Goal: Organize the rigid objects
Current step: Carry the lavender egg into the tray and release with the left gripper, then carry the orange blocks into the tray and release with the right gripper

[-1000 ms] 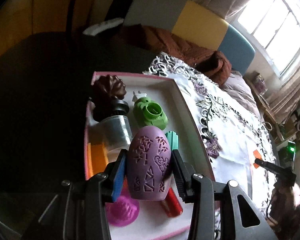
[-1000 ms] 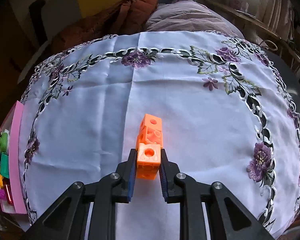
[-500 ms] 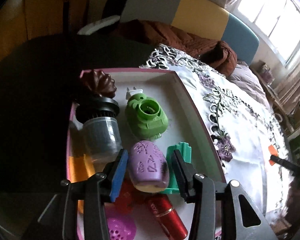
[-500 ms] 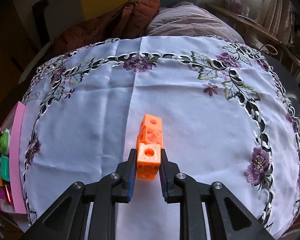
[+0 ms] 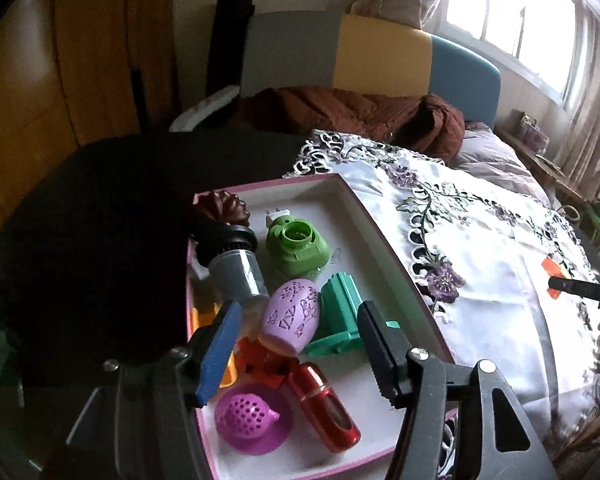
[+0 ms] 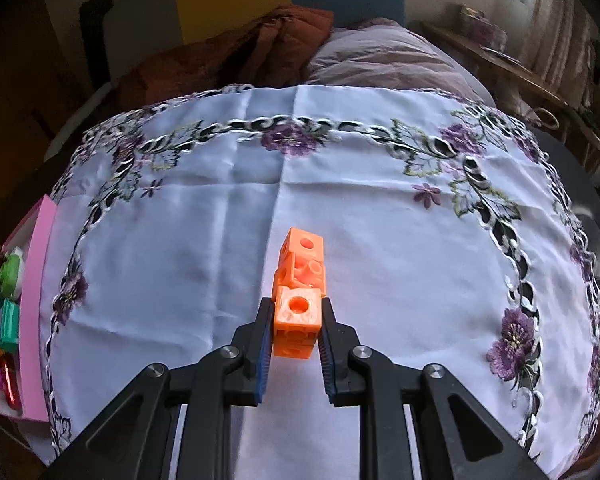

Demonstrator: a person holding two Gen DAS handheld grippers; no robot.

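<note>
A white embroidered tablecloth covers the table, and at its left edge stands a pink-rimmed tray that is already crowded with small rigid things. Among them, going from large to small, are a clear jar with a black cap at the far left, a green plug-in device beside it, a teal plastic piece, a red tube near the front and a magenta perforated piece. The lilac patterned egg lies in the middle of the tray, leaning on the things around it. The left gripper hovers over this egg and its jaws are opening; the egg sits between and beyond the pads, and no pad presses on it, so I judge that it is released into the tray. To finish this step well, the left hand should lift straight up with the jaws wide, so that a finger does not catch the egg or the teal piece. Out on the middle of the cloth, well apart from the tray, the right gripper is closed firmly on the near end of an orange block chain, whose far cubes rest on the cloth. This chain probably goes to the tray next, in the free far part.
</note>
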